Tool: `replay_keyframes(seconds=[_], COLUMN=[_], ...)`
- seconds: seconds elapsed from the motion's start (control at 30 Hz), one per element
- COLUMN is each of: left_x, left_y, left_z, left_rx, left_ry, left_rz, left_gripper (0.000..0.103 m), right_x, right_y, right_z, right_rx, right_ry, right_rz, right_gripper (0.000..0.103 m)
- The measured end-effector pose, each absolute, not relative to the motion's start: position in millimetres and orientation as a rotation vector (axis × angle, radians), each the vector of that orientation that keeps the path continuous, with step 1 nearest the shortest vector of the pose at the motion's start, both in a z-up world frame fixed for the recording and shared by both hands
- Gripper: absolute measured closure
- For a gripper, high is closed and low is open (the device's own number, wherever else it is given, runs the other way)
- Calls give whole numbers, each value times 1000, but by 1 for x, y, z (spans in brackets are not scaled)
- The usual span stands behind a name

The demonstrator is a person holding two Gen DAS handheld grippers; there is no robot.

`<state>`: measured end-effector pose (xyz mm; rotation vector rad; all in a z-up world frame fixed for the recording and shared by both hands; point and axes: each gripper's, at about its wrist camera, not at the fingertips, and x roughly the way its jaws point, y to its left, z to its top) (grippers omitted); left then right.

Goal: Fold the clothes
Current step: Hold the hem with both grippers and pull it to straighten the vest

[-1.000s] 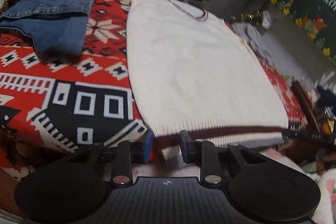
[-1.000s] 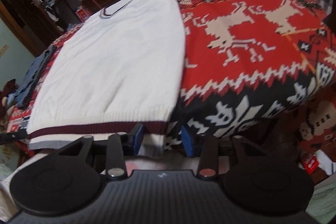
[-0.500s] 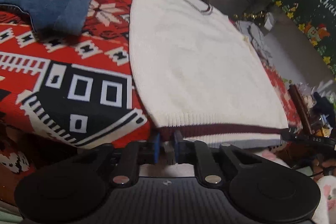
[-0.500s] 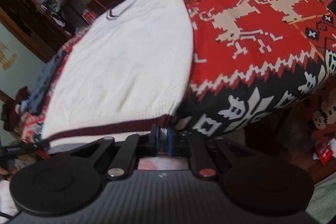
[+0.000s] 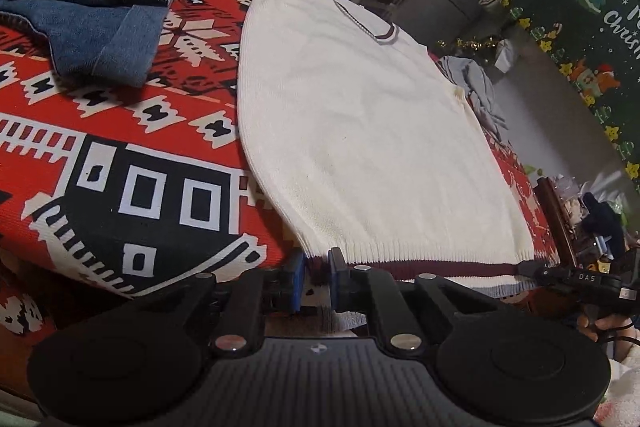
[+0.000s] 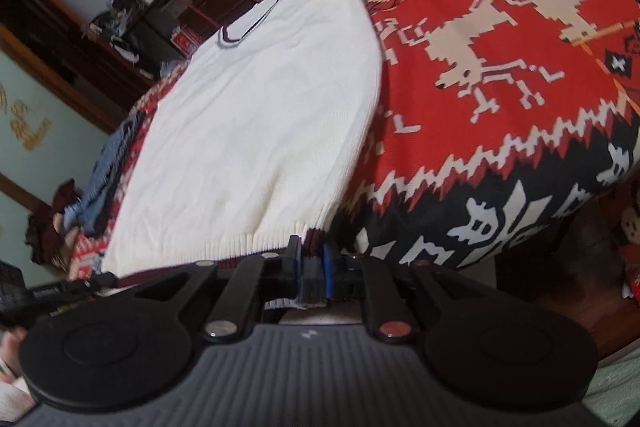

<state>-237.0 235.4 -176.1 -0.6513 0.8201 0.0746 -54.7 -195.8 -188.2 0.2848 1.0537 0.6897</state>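
Left wrist view is showing my left gripper (image 5: 316, 267) and right gripper (image 6: 310, 259) both pinching the hem corners of the white sweater (image 5: 360, 131) lying flat on the bed, so I'm worrying that thin ribbing slips out mid-lift.

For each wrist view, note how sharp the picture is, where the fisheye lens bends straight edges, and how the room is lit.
Left wrist view: fairly sharp; the white sweater bows outward along its left edge, and the dim background sits behind a well-lit red patterned blanket. Right wrist view: softer, with smearing across the sweater and blanket; the sweater's sides bulge, and its hem is darkened beside the right gripper.
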Motion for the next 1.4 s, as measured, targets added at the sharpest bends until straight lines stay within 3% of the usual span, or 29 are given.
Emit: replay_keyframes(seconds=[0.17,0.43,0.93,1.03,1.17,1.4], left_x=[-239,-243,-250,-250,-252,-260], left_y=[232,234,225,223,222,250], left_z=[-166,-148,-172,-174,-170,-150], left_rx=[-564,-460,-456,-425,-364,-436], left_ry=[823,837,905,910,902,845], left_rz=[121,160,151,141,171,240], left_gripper=[97,97,97,94,85,84], right_x=[-58,-60,-77,-73,-69,-50], right_y=[-189,-192,-202,-207,-214,-233], right_z=[-184,-135,-171,-178,-179,-151], right_rx=[193,-22,-42,-11,-6,-28], right_ry=[1035,975,1088,1102,1102,1022], right_rz=[651,613,584,582,559,481], right_gripper=[96,97,97,95,84,83])
